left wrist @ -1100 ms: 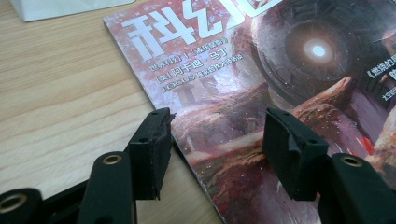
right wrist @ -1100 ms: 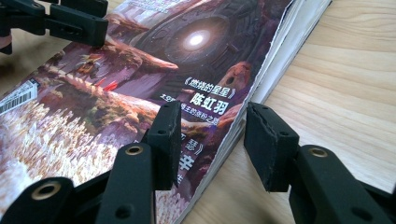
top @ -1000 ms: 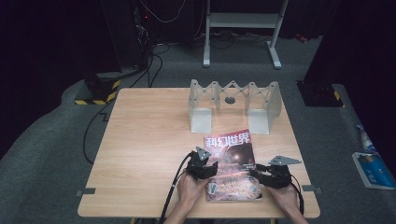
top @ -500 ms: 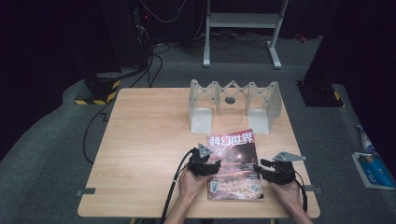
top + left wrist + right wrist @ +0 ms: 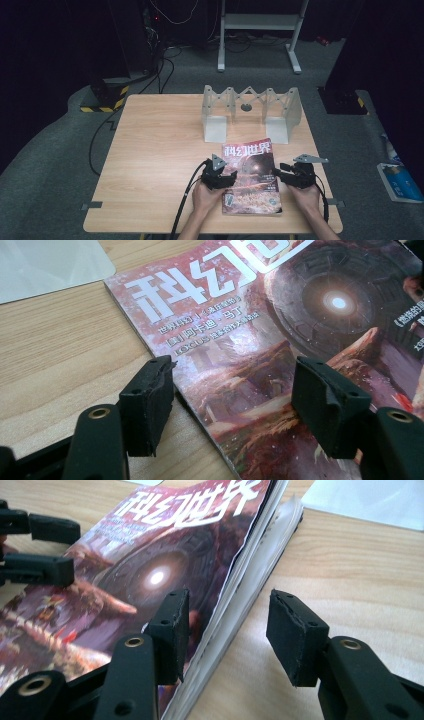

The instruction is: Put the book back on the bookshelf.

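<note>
One glossy magazine (image 5: 251,176) lies flat, red cover up; my left gripper (image 5: 235,405) and right gripper (image 5: 227,635) straddle its edges, just opened, gripping nothing.

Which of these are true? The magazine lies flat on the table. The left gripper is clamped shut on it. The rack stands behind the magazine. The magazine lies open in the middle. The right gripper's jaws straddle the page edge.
1. The magazine lies flat on the table. True.
2. The left gripper is clamped shut on it. False: its jaws stand apart over the magazine's left edge, having just been opening, pressing on nothing.
3. The rack stands behind the magazine. True.
4. The magazine lies open in the middle. False: it is closed, cover up.
5. The right gripper's jaws straddle the page edge. True: one jaw over the cover, one over the wood, open.
</note>
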{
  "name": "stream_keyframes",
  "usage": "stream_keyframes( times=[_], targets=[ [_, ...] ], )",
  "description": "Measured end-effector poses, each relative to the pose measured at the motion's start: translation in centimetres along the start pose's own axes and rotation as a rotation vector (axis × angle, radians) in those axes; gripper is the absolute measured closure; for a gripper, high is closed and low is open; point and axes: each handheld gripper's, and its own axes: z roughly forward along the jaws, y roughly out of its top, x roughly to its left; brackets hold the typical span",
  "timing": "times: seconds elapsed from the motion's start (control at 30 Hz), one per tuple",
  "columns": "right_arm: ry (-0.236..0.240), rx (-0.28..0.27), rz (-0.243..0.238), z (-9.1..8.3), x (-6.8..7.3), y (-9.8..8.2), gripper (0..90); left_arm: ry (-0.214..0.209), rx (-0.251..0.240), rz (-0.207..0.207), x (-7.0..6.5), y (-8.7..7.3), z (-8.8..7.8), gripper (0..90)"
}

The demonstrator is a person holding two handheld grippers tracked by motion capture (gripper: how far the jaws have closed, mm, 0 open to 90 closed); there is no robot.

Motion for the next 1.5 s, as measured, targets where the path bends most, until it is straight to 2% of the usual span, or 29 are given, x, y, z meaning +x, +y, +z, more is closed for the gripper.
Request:
stream_keyframes(
  times=[0.17, 0.2, 0.27, 0.43, 0.53, 0.7, 1.03, 1.27, 1.43, 1.5],
  targets=[
    [0.002, -0.020, 0.010, 0.3, 0.0, 0.8, 50.8, 0.000, -0.006, 0.001, 0.0, -0.1, -0.1, 33.6],
    [0.002, -0.008, 0.013, 0.3, 0.0, 0.9, 50.3, -0.004, -0.007, -0.001, 0.0, -0.1, -0.1, 33.6],
    [-0.011, -0.009, 0.002, 0.5, 0.1, 1.0, 49.8, -0.007, -0.005, 0.001, 0.0, -0.1, -0.1, 33.7],
    [-0.034, -0.011, 0.012, 1.1, 0.0, 1.8, 48.4, -0.007, -0.004, 0.005, 0.1, -0.1, -0.1, 33.9],
    [-0.046, 0.005, 0.017, 1.9, -0.1, 2.3, 46.7, -0.011, -0.002, -0.005, 0.1, -0.1, -0.2, 34.7],
    [-0.043, 0.050, 0.056, 3.1, -0.5, 3.1, 42.1, -0.013, -0.002, -0.006, 0.1, -0.1, -0.2, 35.6],
    [-0.085, 0.074, 0.046, 4.4, -0.6, 4.5, 35.1, -0.013, -0.002, -0.009, 0.2, -0.1, -0.2, 36.0],
    [-0.061, 0.101, 0.068, 5.1, -1.2, 4.8, 31.4, -0.010, -0.004, -0.018, 0.1, -0.1, -0.2, 36.3],
    [-0.033, 0.128, 0.079, 5.7, -1.0, 4.9, 32.1, -0.006, -0.006, -0.020, 0.1, -0.1, -0.2, 36.4],
    [-0.036, 0.133, 0.063, 5.9, -0.6, 4.9, 32.8, -0.003, -0.006, -0.018, 0.1, -0.1, -0.2, 36.5]
  ],
)
